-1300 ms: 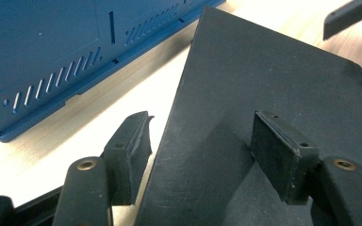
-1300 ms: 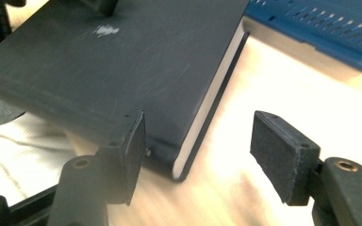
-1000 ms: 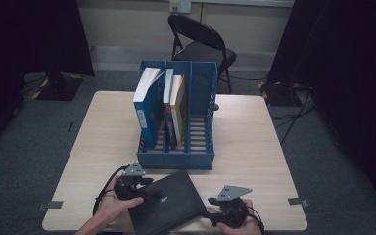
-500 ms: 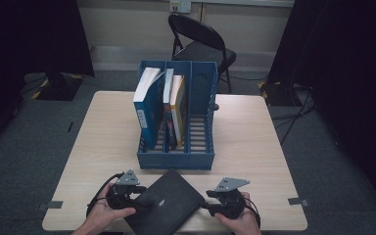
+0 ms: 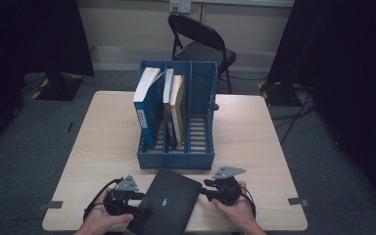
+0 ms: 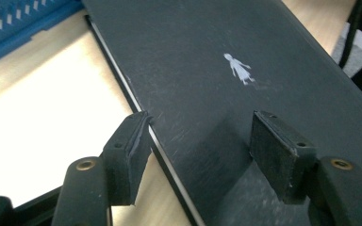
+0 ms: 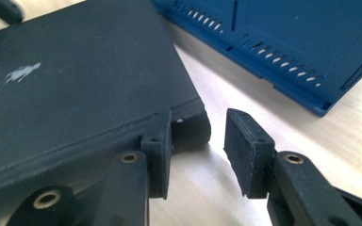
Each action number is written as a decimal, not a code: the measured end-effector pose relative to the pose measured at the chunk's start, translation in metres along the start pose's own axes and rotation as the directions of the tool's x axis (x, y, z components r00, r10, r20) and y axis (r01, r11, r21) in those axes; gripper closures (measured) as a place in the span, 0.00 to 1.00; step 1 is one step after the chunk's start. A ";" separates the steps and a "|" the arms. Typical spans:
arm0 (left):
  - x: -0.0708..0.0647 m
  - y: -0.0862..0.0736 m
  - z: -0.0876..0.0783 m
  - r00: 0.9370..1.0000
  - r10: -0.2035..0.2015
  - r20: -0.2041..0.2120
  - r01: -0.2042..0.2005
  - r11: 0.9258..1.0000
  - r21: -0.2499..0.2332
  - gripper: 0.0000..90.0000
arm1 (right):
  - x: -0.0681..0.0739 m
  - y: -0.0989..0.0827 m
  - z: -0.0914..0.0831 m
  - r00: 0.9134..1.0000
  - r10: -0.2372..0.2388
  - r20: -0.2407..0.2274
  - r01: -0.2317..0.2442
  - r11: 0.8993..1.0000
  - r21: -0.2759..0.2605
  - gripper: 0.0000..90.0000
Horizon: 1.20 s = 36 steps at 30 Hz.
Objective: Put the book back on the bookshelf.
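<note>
A black book (image 5: 169, 205) with a small white figure on its cover (image 6: 238, 70) lies flat near the table's front edge. My left gripper (image 5: 139, 200) is at its left side. Its jaws (image 6: 205, 150) straddle the long edge, one pad (image 6: 129, 150) beside the white pages, the other (image 6: 278, 155) just above the cover, neither pressing. My right gripper (image 5: 203, 190) is at the book's right corner (image 7: 188, 117). Its jaws (image 7: 198, 141) have just been closing, one pad (image 7: 160, 141) against the corner, the other (image 7: 247, 150) still apart from it.
A blue three-slot file rack (image 5: 176, 159) stands just behind the book, with a blue book (image 5: 144, 105) in its left slot and two books (image 5: 174, 107) in the middle one. The right slot (image 5: 200, 127) holds nothing. A folding chair (image 5: 200, 44) stands beyond the table (image 5: 254, 142).
The book has turned a little on the table. My left hand has drawn back toward the front edge. My right hand has moved up to the book's corner and its jaws have narrowed.
</note>
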<state>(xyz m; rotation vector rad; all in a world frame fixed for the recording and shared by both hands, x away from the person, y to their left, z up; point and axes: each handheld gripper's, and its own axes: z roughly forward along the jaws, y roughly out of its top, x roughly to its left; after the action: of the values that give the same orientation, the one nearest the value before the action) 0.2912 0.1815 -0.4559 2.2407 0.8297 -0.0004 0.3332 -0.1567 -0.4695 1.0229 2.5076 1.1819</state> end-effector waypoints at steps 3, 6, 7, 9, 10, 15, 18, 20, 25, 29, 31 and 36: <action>-0.002 -0.001 -0.001 1.000 0.005 0.010 -0.005 1.000 0.011 0.43 | -0.002 0.004 0.003 1.000 -0.001 0.014 0.001 1.000 0.001 0.69; -0.003 -0.001 -0.002 1.000 -0.019 0.023 0.019 1.000 0.000 0.47 | -0.005 0.008 0.008 1.000 -0.005 0.014 0.005 1.000 -0.001 0.70; -0.003 -0.001 -0.002 0.999 -0.024 0.027 0.024 1.000 -0.004 0.47 | -0.006 0.011 0.010 1.000 -0.004 0.016 0.004 1.000 -0.001 0.70; -0.001 -0.001 -0.003 0.999 -0.039 0.033 0.039 0.999 -0.013 0.51 | -0.007 0.014 0.014 0.999 0.000 0.033 0.001 1.000 -0.005 0.70; 0.001 -0.001 -0.003 0.998 -0.044 0.040 0.044 0.999 -0.015 0.51 | -0.007 0.015 0.015 0.999 -0.005 0.038 0.005 1.000 -0.005 0.70; 0.005 -0.001 -0.004 0.993 -0.094 0.068 0.097 0.995 -0.037 0.52 | -0.009 0.017 0.020 0.999 0.000 0.040 0.001 1.000 -0.020 0.70; 0.006 -0.001 -0.004 0.993 -0.091 0.075 0.093 0.995 -0.030 0.51 | -0.010 0.018 0.022 0.999 0.008 0.034 -0.008 1.000 -0.026 0.71; 0.006 -0.001 -0.004 0.993 -0.090 0.074 0.092 0.995 -0.030 0.50 | -0.010 0.019 0.023 0.999 0.004 0.034 -0.003 1.000 -0.028 0.71; 0.010 -0.003 -0.005 0.989 -0.110 0.098 0.114 0.993 -0.034 0.51 | -0.010 0.022 0.027 0.999 0.003 0.050 -0.001 0.999 -0.036 0.71; 0.008 -0.001 -0.004 0.993 -0.120 0.020 0.122 0.990 -0.068 0.48 | -0.009 0.025 0.030 0.998 0.000 0.068 0.002 0.999 -0.036 0.67; 0.011 0.003 -0.001 0.988 -0.155 0.011 0.155 0.985 -0.076 0.44 | -0.009 0.025 0.029 0.997 0.007 0.078 -0.005 0.999 -0.036 0.65; 0.021 0.009 0.004 0.978 -0.201 -0.052 0.196 0.976 -0.093 0.30 | -0.008 0.023 0.026 0.998 0.014 0.063 -0.012 0.999 -0.029 0.55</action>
<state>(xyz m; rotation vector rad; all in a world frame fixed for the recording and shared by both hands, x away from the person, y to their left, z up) 0.3136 0.1865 -0.4582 2.0766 1.0641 0.0094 0.3621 -0.1359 -0.4707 1.0543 2.4324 1.1673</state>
